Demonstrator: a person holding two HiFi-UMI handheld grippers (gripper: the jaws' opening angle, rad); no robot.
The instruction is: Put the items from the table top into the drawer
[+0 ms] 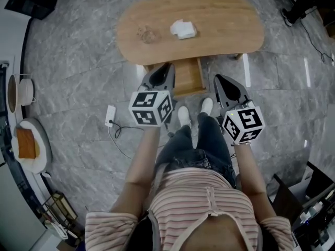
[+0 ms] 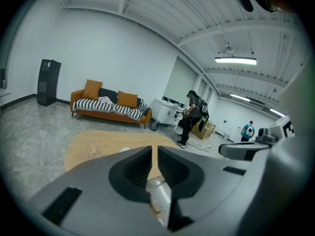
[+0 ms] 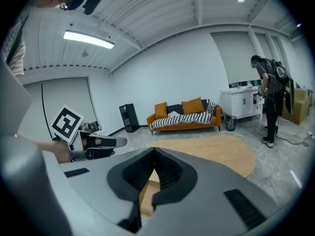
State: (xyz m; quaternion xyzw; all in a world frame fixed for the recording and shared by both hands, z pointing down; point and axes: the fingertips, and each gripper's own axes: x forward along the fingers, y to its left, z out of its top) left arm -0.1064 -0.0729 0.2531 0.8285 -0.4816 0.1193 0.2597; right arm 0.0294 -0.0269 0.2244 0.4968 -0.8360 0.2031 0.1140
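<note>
Start of job: nothing picked up yet. Left gripper [image 1: 167, 67], right gripper [image 1: 216, 78] both squeezed shut, empty, over pulled-out drawer [image 1: 187, 80]. White tissue [image 1: 183, 29], small clear thing [image 1: 147, 34] lie far on table [image 1: 235, 35]. Next: open jaws, reach tissue.

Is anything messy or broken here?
Nothing looks broken or spilled. The white crumpled wad and a small clear thing lie on the wooden table. Only a white plug with its cord lies loose on the floor.
</note>
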